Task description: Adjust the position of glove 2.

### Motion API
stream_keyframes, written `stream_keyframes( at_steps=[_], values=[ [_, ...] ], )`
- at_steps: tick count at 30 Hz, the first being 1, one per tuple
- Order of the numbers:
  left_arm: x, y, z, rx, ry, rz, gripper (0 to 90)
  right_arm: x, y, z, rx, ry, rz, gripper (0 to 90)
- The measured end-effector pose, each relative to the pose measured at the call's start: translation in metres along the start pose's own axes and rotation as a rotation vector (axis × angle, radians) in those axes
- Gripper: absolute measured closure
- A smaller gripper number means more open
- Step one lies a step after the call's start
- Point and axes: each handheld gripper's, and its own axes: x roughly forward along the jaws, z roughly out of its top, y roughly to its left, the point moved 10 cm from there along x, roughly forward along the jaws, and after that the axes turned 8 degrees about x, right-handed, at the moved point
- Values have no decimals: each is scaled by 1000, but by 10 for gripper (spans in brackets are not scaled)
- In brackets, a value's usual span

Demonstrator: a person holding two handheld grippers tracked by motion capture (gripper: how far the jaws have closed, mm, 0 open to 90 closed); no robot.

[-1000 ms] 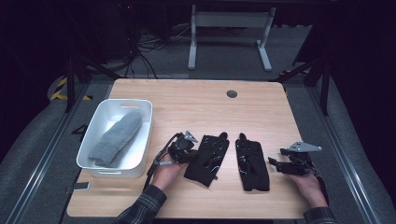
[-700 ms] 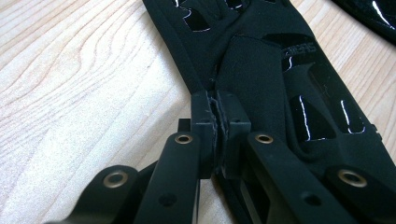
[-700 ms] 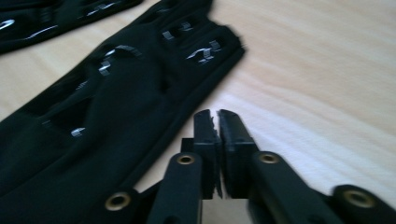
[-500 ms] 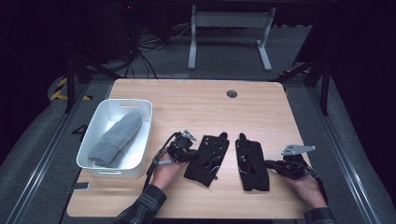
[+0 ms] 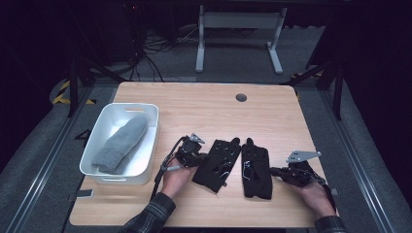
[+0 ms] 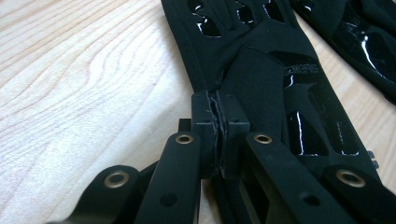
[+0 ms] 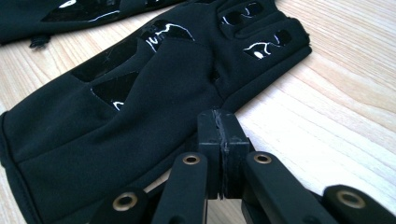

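right glove point(image 7: 116, 107) cuff cut off, left edge

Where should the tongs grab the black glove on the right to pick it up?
Best at its outer long edge, coming in low from the right. The right glove lies flat on the table, so only a thin edge can be pinched. Its other side sits close to the left glove, leaving little room. The right tongs are already shut at that edge.
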Motion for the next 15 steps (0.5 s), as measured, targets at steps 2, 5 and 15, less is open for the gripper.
stream_keyframes(
  at_steps=[2, 5, 15],
  values=[
    [1, 3, 1, -14, -10, 5, 876, 0, 1, 0, -2, 1, 1, 900],
    [2, 7, 1, -25, -13, 16, 876, 2, 3, 1, -9, 4, 3, 900],
    [3, 1, 8, -29, -46, -20, 876, 8, 11, 4, -25, 7, 19, 900]
  ],
)
